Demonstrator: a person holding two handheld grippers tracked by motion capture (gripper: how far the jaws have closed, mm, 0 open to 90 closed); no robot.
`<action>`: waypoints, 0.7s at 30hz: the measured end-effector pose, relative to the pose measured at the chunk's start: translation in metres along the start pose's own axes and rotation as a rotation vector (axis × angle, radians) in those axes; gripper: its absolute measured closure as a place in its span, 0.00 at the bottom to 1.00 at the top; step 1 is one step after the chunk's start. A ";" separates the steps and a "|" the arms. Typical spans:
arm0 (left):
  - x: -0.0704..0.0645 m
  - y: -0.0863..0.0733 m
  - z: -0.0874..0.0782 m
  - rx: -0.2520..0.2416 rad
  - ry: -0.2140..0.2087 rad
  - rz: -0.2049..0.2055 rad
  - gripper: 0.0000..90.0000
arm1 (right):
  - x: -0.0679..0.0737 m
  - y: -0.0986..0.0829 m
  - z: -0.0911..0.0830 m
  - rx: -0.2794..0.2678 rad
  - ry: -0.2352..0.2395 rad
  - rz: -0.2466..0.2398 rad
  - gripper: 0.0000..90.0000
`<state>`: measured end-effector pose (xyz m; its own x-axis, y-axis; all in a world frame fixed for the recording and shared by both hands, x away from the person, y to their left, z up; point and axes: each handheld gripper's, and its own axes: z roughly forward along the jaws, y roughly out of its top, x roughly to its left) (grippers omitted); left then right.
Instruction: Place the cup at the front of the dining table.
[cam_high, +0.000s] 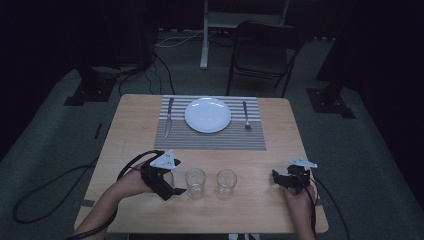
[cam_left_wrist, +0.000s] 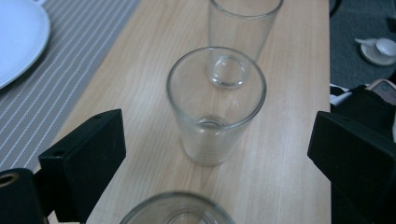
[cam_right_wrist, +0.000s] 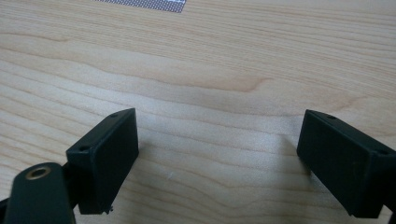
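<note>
Three clear empty glasses stand upright in a row near the table's front edge. In the left gripper view the nearest glass (cam_left_wrist: 176, 211) shows just its rim low between the black jaws. The middle glass (cam_left_wrist: 216, 105) stands just ahead and the far glass (cam_left_wrist: 243, 28) behind it. From above, the middle glass (cam_high: 195, 182) and the far glass (cam_high: 226, 183) stand side by side. My left gripper (cam_high: 172, 181) (cam_left_wrist: 217, 140) is open wide, facing along the row. My right gripper (cam_high: 278, 180) (cam_right_wrist: 219, 140) is open over bare wood at the front right, holding nothing.
A striped grey placemat (cam_high: 210, 136) lies at the table's far side with a white plate (cam_high: 207, 115), a knife (cam_high: 169, 117) to its left and a fork (cam_high: 246, 116) to its right. A dark chair (cam_high: 262, 52) stands beyond the table. Cables trail on the floor at left.
</note>
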<state>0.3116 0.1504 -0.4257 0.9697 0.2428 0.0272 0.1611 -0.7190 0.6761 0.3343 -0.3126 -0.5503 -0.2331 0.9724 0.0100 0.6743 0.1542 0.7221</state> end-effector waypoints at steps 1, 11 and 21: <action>0.000 0.002 0.002 0.011 -0.004 0.006 0.05 | 0.000 0.000 0.000 0.000 0.000 0.001 0.14; 0.001 0.017 0.020 0.109 -0.021 0.004 0.05 | 0.000 0.000 0.000 0.000 0.000 0.000 0.14; -0.001 0.031 0.042 0.201 -0.041 0.020 0.08 | 0.000 0.000 0.000 0.000 0.000 0.000 0.14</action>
<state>0.3237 0.1005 -0.4353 0.9790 0.2038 0.0065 0.1714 -0.8400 0.5148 0.3342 -0.3127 -0.5503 -0.2333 0.9724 0.0098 0.6744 0.1545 0.7221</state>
